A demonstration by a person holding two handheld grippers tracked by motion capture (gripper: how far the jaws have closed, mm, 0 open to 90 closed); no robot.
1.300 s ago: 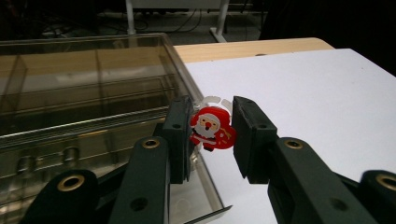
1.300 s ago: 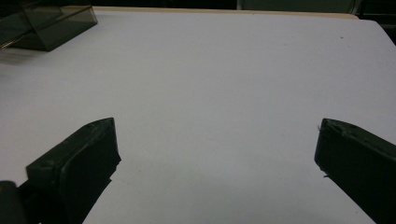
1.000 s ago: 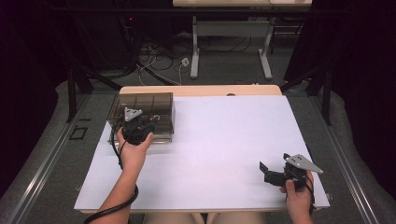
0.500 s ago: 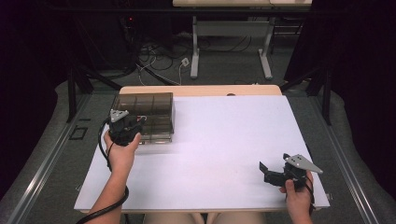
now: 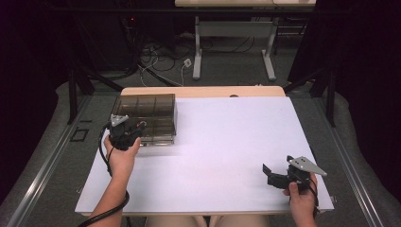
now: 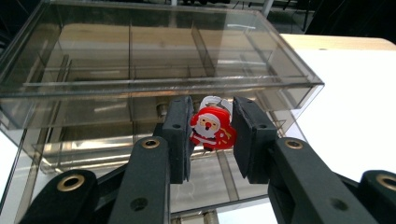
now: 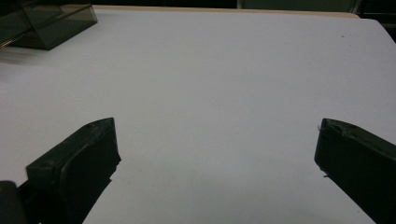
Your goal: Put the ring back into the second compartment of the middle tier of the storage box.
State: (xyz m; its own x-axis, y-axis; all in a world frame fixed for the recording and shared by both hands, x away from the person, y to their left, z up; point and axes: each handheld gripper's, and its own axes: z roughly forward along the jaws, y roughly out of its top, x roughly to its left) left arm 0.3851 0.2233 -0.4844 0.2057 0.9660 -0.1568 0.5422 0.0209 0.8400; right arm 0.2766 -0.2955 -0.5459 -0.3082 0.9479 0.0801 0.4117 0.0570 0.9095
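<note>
Red Santa charm in left claw

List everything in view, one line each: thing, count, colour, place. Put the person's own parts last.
Santa figure: one, red and white, between the left gripper's jaws, in front of the box.
Compartment box: one, smoky clear plastic with dividers, far left part of the sheet.
White sheet: one, white, covering most of the tabletop.
Table: one, light wood, its edge showing along the sheet's far side.
Desk frame: one, pale grey legs, on the floor beyond the table.
Cables: several, dark and white, on the floor beyond the table.
Left gripper: one, black, shut on the Santa figure, at the box's near side.
Right gripper: one, black, jaws wide open, near right part of the sheet.
Hands: two, one on each gripper.
</note>
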